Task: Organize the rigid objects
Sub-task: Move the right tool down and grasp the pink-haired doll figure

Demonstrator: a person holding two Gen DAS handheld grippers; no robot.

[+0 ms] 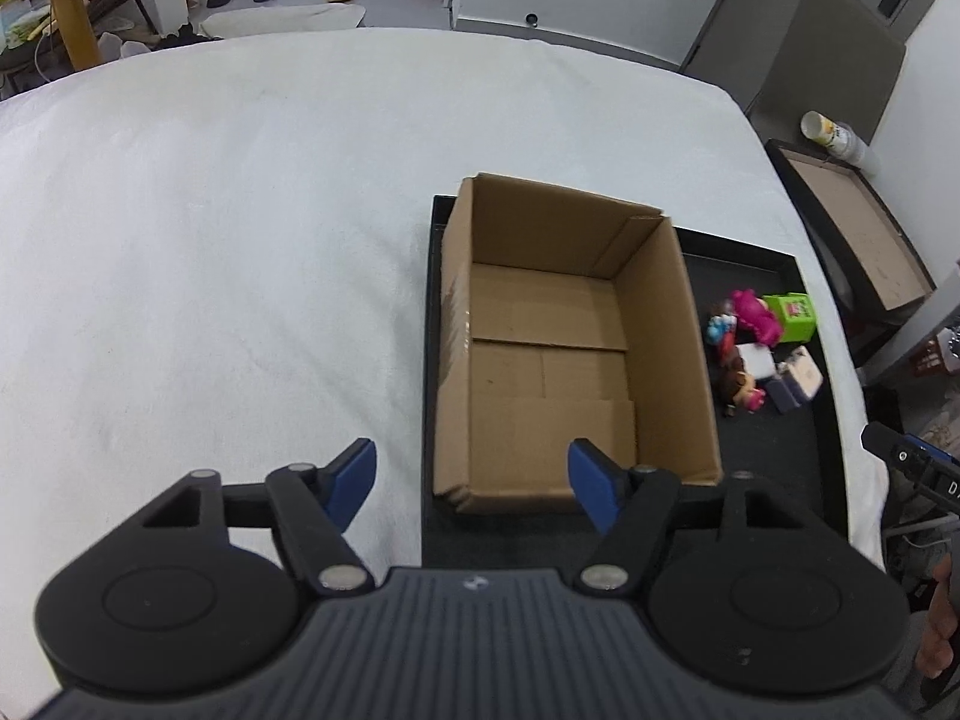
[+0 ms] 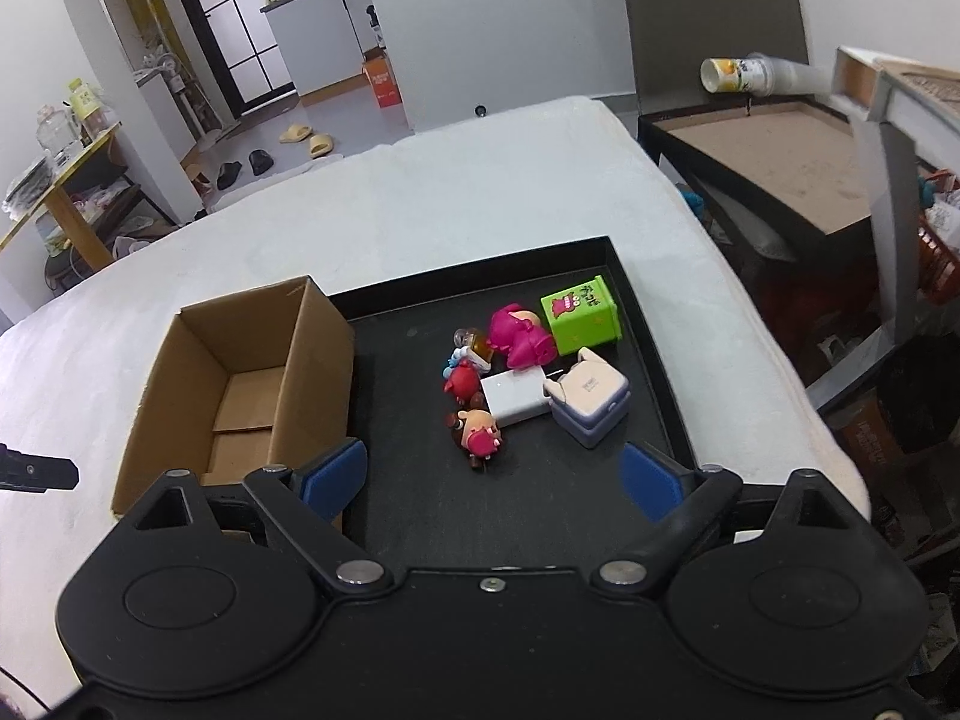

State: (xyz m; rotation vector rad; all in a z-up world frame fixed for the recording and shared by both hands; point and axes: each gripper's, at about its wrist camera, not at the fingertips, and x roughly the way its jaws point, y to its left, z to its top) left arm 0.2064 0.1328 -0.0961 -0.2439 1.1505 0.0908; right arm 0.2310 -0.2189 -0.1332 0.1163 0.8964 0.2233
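An open, empty cardboard box (image 1: 558, 348) (image 2: 240, 372) stands on the left part of a black tray (image 1: 774, 456) (image 2: 414, 480). To its right lie small toys: a green cube (image 2: 581, 318) (image 1: 793, 315), a pink figure (image 2: 519, 336) (image 1: 755, 312), a white block (image 2: 515, 399), a pale blue-white box (image 2: 591, 396) (image 1: 795, 384), a red figure (image 2: 461, 383) and a brown-haired doll (image 2: 477, 435) (image 1: 741, 390). My left gripper (image 1: 471, 483) is open and empty above the box's near edge. My right gripper (image 2: 492, 477) is open and empty, above the tray just short of the toys.
The tray lies on a white cloth-covered table (image 1: 210, 240) (image 2: 420, 198). A dark side table (image 2: 774, 168) with a stack of paper cups (image 2: 750, 75) stands at the right. Shoes lie on the floor (image 2: 288, 150) beyond the far edge.
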